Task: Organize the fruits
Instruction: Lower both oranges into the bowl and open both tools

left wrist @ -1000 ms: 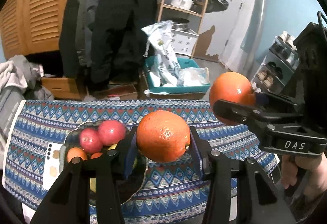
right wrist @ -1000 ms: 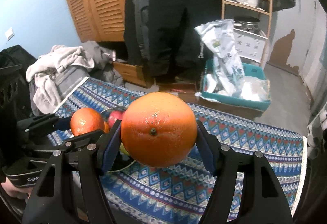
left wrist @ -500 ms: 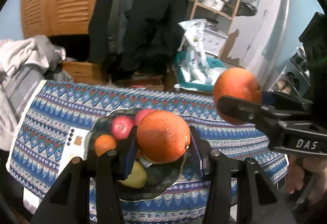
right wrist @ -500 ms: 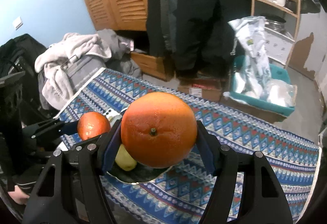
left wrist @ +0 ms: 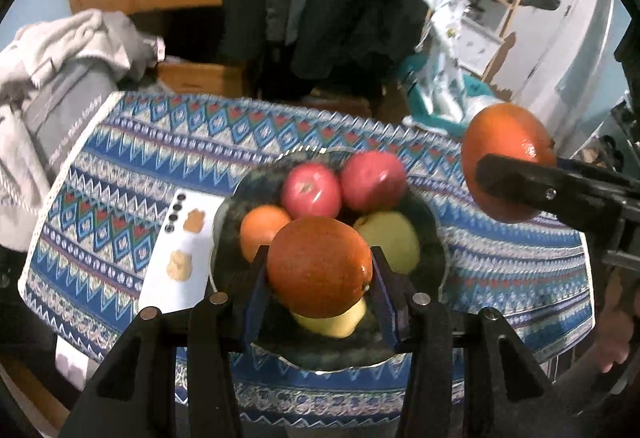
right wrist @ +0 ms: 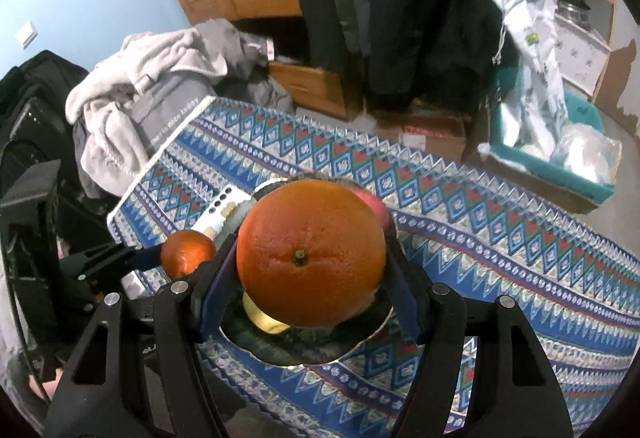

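So both grippers are clamped on fruit: the left gripper (left wrist: 319, 268) squeezes a dark orange (left wrist: 319, 266) right above the bowl (left wrist: 434, 234) with two red apples (left wrist: 311, 190), while the right gripper (right wrist: 310, 262) grips a bigger orange (right wrist: 311, 252) over the patterned tablecloth (right wrist: 500, 238)

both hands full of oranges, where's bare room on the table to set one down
Bare cloth lies right of the bowl, below the right gripper's orange, and along the far edge beyond the red apples. Left of the bowl, a white phone crowds it. The bowl itself is full.
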The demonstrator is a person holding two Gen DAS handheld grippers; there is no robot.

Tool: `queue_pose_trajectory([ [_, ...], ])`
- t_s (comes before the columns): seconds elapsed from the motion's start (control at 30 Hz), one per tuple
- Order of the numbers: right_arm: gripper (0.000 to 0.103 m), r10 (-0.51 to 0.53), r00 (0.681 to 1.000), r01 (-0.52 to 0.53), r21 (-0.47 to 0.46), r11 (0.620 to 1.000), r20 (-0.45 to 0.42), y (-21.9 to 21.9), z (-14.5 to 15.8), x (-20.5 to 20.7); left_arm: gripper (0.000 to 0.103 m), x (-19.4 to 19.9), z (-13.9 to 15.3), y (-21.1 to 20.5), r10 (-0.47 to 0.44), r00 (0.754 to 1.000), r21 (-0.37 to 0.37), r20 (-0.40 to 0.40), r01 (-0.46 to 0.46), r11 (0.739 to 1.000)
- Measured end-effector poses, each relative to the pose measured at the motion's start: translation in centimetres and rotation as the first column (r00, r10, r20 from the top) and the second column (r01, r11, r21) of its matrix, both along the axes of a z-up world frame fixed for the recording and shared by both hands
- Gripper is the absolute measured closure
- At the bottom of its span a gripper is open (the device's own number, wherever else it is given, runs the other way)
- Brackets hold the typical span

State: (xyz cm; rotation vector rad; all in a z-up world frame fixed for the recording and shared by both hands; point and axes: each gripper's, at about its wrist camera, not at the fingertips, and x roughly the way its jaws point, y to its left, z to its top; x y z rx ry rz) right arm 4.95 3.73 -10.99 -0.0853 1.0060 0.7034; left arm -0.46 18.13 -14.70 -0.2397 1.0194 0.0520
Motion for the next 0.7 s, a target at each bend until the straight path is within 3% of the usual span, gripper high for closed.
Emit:
queue_pose_trajectory([
  [0.3, 0.034, 0.027, 0.998, -0.03, -0.062, 0.998, -0.049, 1.3, -3.4, -0.1, 0.055, 0.3, -3.3, 1.0, 0.025, 0.992, 0.007, -0.12, -0.024, 1.0],
  [0.7, 0.034, 0.051, 0.984, -0.066, -0.085, 0.994, -0.169, 2.0, -7.4, -0.5, 0.053, 0.2, -3.8, 1.7, 0.045, 0.986, 0.011, -0.162, -0.044, 0.999],
])
